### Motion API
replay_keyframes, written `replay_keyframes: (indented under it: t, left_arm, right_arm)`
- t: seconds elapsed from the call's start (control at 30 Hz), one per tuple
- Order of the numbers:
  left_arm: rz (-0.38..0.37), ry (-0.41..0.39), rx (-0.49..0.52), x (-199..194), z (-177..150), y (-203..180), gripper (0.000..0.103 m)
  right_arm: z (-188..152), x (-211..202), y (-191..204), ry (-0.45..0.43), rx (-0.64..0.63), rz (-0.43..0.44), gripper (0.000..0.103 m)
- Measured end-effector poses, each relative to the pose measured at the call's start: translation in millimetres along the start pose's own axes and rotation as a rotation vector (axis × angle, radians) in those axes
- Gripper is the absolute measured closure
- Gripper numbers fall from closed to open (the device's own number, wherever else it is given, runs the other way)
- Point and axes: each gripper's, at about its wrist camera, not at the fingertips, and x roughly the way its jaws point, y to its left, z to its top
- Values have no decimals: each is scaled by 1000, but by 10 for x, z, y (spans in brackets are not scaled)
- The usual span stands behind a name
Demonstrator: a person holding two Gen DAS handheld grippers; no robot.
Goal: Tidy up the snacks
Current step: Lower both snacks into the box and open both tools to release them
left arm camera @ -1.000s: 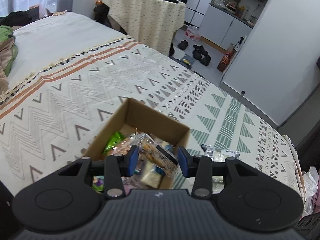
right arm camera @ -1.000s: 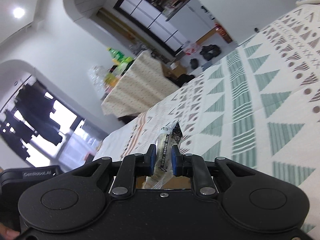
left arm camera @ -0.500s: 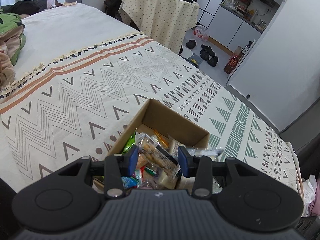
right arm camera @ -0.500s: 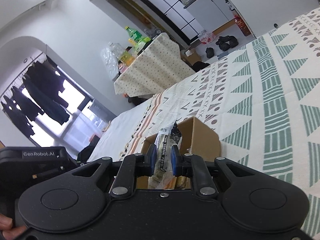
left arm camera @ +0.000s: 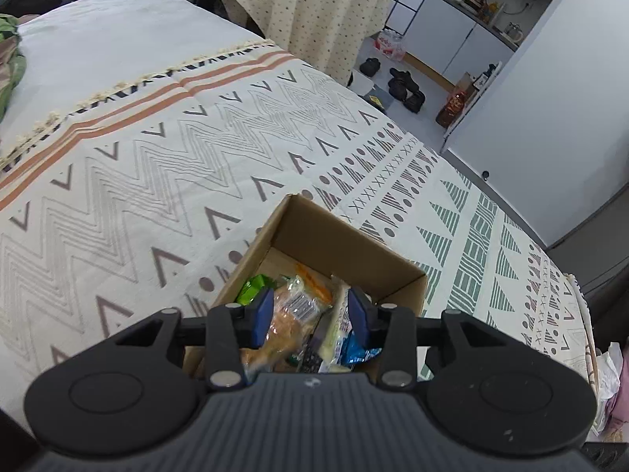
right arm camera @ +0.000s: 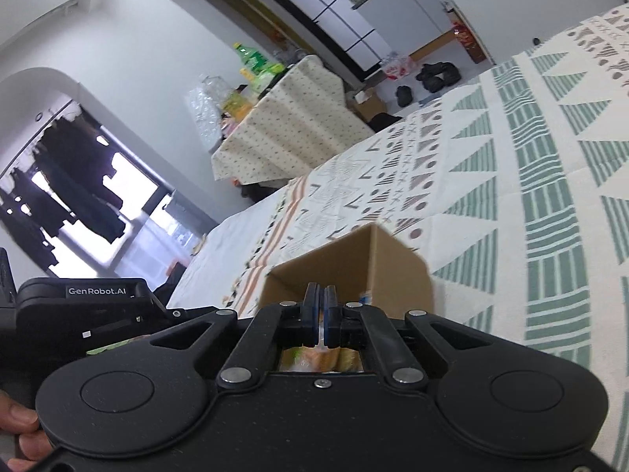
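Observation:
An open cardboard box (left arm camera: 326,236) sits on the patterned bedspread and holds several snack packets: a green one (left arm camera: 251,288), a clear bag of biscuits (left arm camera: 291,310) and a blue one (left arm camera: 359,348). My left gripper (left arm camera: 308,310) is open just above the box, its blue pads on either side of the biscuit bag without touching it. My right gripper (right arm camera: 319,314) is shut with nothing showing between its pads, right in front of the same box (right arm camera: 377,267). Snack wrappers show below its fingers.
The bedspread (left arm camera: 157,165) stretches to the left and beyond the box. A cloth-covered table (left arm camera: 314,11) with bottles stands past the bed, shoes (left arm camera: 405,86) lie on the floor, and a white cabinet (left arm camera: 550,98) stands at right. The left gripper body (right arm camera: 78,303) shows at the right wrist view's left.
The right gripper held a clear packet upright above the box; now its pads are shut together and the packet is gone from them. The left gripper has stayed open over the box.

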Motion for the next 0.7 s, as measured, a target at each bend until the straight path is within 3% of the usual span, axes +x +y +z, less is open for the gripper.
replay_keyframes:
  t: [0.23, 0.43, 0.7]
  left_arm:
    - [1, 12, 20, 125, 64, -13, 61]
    - [4, 64, 44, 128, 21, -30, 54]
    - [-3, 92, 119, 14, -47, -86, 29]
  right_arm:
    - [-31, 17, -83, 14, 11, -35, 95]
    - [-19, 11, -61, 33, -6, -47, 91]
    - [86, -237, 2, 1, -5, -116, 76]
